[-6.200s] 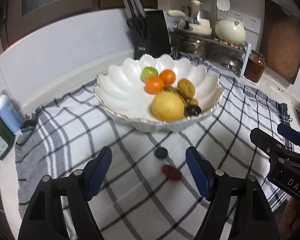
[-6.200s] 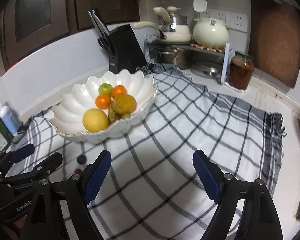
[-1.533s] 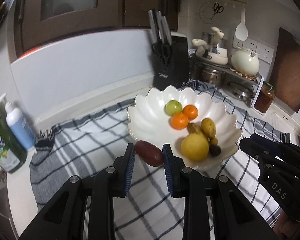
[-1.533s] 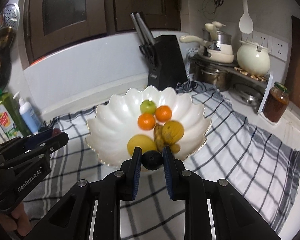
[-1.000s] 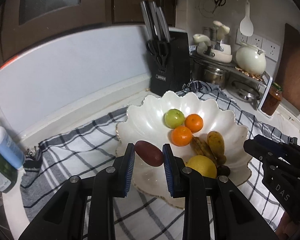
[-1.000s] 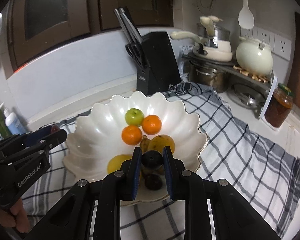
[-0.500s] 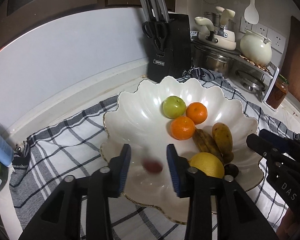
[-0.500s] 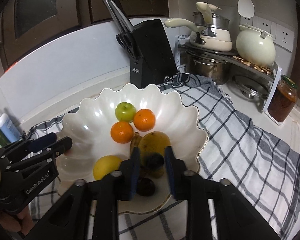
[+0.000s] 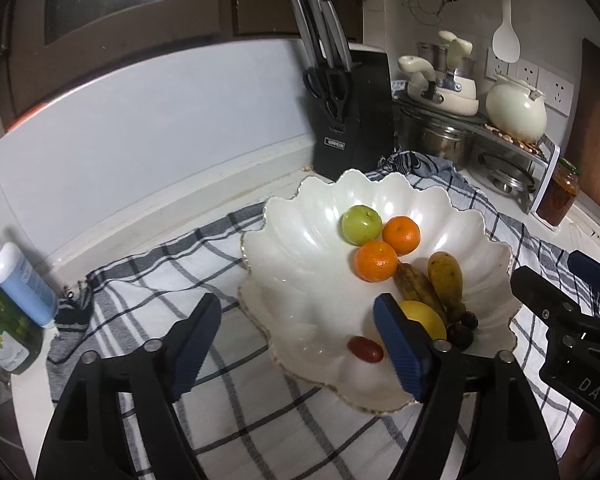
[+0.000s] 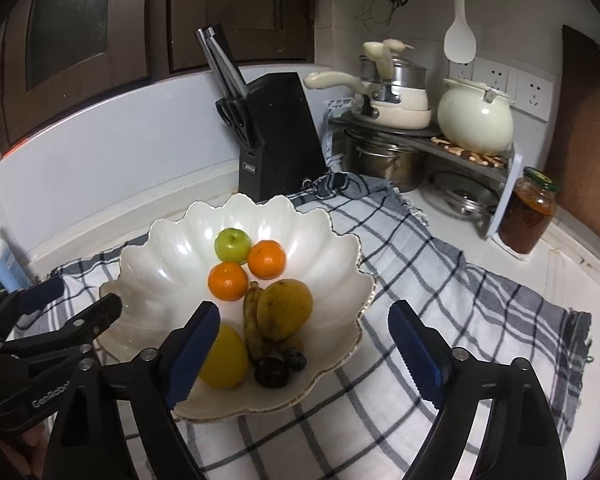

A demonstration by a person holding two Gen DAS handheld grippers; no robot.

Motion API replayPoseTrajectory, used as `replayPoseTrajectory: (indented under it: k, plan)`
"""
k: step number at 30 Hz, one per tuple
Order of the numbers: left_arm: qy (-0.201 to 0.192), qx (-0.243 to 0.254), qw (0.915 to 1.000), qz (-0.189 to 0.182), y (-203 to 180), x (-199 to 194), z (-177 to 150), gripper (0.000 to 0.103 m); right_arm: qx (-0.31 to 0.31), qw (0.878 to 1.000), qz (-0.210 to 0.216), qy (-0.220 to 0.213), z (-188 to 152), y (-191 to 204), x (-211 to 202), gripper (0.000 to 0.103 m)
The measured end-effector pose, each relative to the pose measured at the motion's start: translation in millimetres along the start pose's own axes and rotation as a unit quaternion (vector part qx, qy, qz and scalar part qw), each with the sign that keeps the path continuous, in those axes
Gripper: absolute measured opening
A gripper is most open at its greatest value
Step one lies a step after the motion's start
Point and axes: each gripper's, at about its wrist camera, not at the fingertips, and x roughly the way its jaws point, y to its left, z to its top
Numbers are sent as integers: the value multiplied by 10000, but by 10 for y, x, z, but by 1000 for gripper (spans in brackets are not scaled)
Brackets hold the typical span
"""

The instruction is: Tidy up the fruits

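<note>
While both jaws were opening, empty, left gripper had red fruit at 3 o'clock, long axis crosswise, in bowl; right gripper had dark fruit at 7.

Bowl on cloth, before knife block. In bowl: apple at back, two oranges just before it, mango and banana side by side, touching. Lemon nearest, left of two plums. Date alone on near wall, left of lemon. Pots and jar right of block; bottles far left, off cloth.
</note>
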Motion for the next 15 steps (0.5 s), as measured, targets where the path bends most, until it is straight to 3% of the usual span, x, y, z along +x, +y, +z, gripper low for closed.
replayPoseTrajectory:
  k: [15]
  plan:
    - [-251, -85, 9992, 309, 129, -633, -186, 91, 13, 9997, 90, -213, -152, 84, -512, 88]
